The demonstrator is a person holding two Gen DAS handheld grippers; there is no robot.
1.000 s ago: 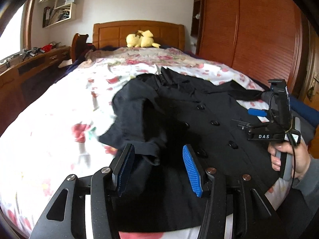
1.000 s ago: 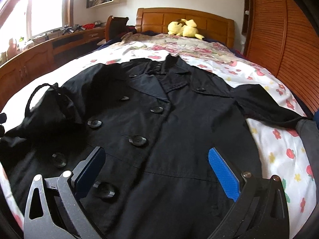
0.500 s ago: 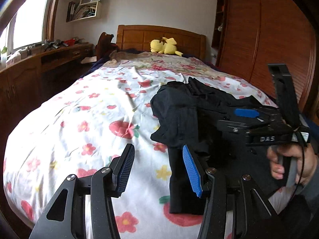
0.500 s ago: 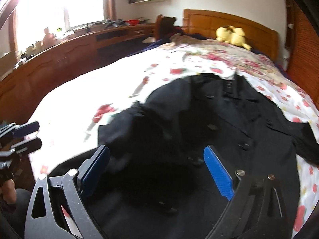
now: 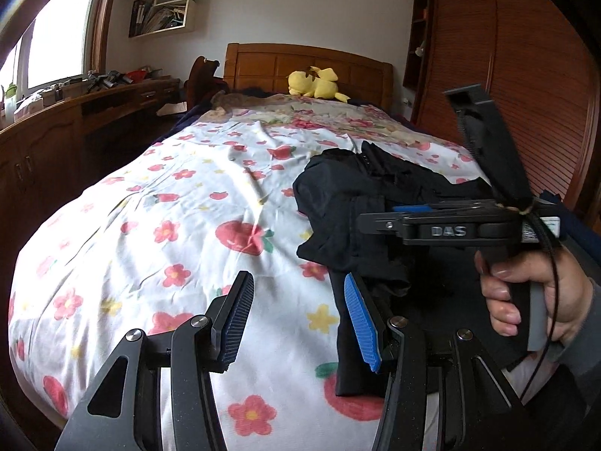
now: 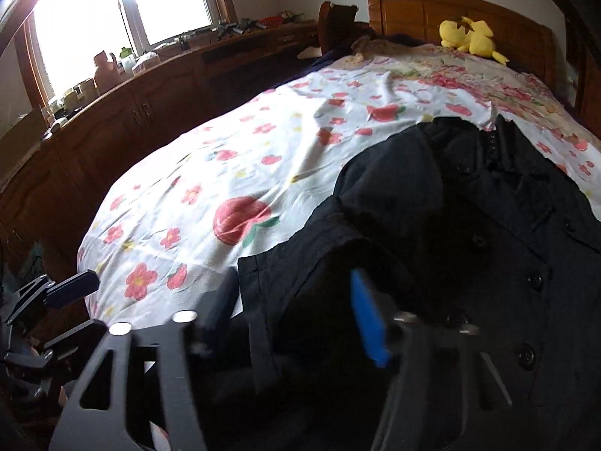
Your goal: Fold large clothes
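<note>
Through my left wrist camera I look up the bed [image 5: 150,233], which is covered by a white sheet printed with red flowers and strawberries. A wooden headboard [image 5: 308,65] stands at the far end with a yellow plush toy [image 5: 317,82] in front of it. A long wooden counter [image 5: 75,112] runs under the window along the left side, and a slatted wooden wardrobe [image 5: 526,75] fills the right wall. The black coat [image 5: 353,206] lies toward the bed's right side, its near sleeve folded inward and a dark strip of it running to the near edge. My left gripper [image 5: 296,317] hangs released over the near edge, pads apart, with only flowered sheet between them; the coat's strip lies just outside its right pad. My right hand [image 5: 533,293] holds the right gripper [image 5: 398,212] over the coat.

Through my right wrist camera the same sheet, counter and window [image 6: 112,11] show, and the coat [image 6: 469,225] covers the near right part of the bed. My right gripper [image 6: 296,310] is closing, blurred, with the folded sleeve edge between its fingers; I cannot tell if the pads press it.
</note>
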